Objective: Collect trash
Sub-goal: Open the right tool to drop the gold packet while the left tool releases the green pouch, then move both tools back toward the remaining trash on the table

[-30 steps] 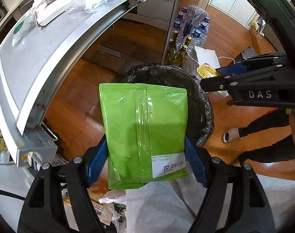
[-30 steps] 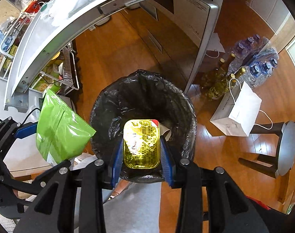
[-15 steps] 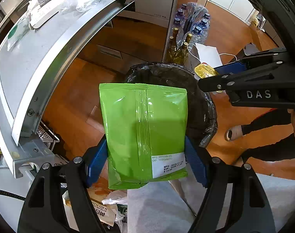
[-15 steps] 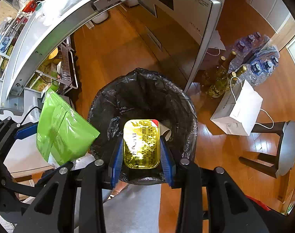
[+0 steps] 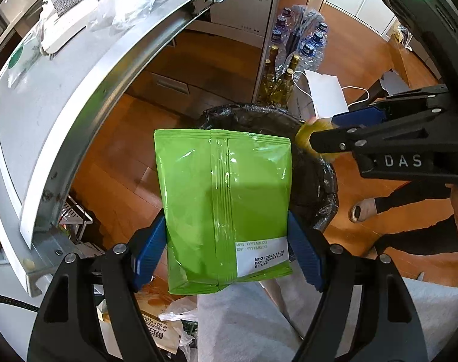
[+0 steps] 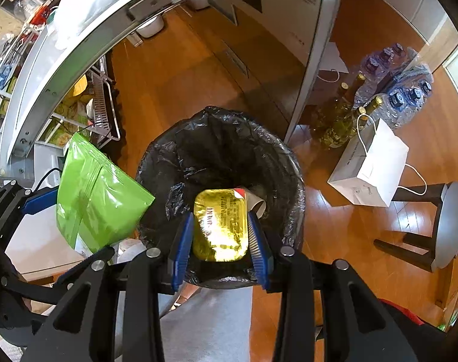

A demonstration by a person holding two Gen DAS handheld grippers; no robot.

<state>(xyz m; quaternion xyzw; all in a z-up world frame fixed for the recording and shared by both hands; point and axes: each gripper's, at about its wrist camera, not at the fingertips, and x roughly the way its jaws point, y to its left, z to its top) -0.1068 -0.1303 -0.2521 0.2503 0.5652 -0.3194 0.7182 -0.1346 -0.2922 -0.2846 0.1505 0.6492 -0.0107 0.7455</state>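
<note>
My left gripper (image 5: 227, 241) is shut on a green snack bag (image 5: 224, 202), held just short of the near-left rim of a bin lined with a black bag (image 5: 316, 178). The green bag (image 6: 99, 202) shows at the left of the right wrist view. My right gripper (image 6: 219, 238) is shut on a gold foil tin (image 6: 221, 226) above the near side of the bin's opening (image 6: 222, 157). In the left wrist view the tin (image 5: 304, 134) is a blurred yellow patch at the right gripper's (image 5: 325, 134) tip.
A steel counter edge (image 5: 87, 90) curves overhead at the left with plastic wrap and a white box on it. Glass bottles (image 6: 343, 120), packed water bottles (image 6: 407, 96), a white paper bag (image 6: 370, 178) and a stool (image 6: 440, 232) stand on the wood floor right of the bin.
Both grippers have shifted slightly nearer over the bin, each keeping its load. The gold tin now looks blurred in the left wrist view.
</note>
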